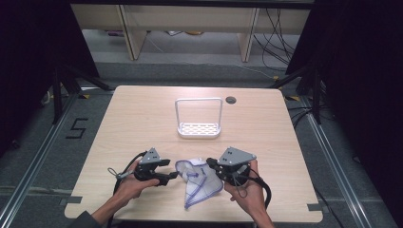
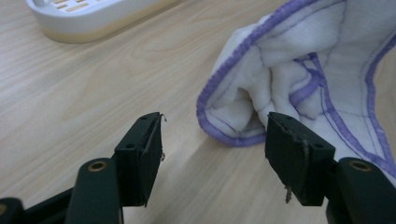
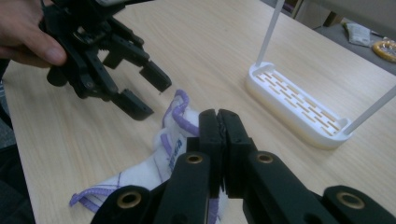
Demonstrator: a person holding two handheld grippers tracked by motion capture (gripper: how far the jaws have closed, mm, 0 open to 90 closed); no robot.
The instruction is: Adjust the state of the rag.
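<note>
A white cloth [image 1: 198, 183] with purple stitched edging lies crumpled near the table's front edge, between my two grippers. My right gripper [image 1: 210, 164] is at the cloth's upper right part. In the right gripper view its jaws [image 3: 218, 119] are pressed together, with the cloth [image 3: 168, 149] bunched right under them and apparently pinched. My left gripper [image 1: 171, 169] is level and points right at the cloth's left edge. Its jaws [image 2: 215, 126] are apart, and the raised purple hem [image 2: 224, 135] lies just beyond the tips, not between the pads. The right gripper view shows the left gripper [image 3: 149, 93] open too.
A white slotted stand [image 1: 198, 129] with a tall wire hoop sits at the table's middle, behind the cloth. A round cable hole [image 1: 231, 100] is near the far edge. Bare wood [image 1: 133, 123] lies to the left and right of the stand.
</note>
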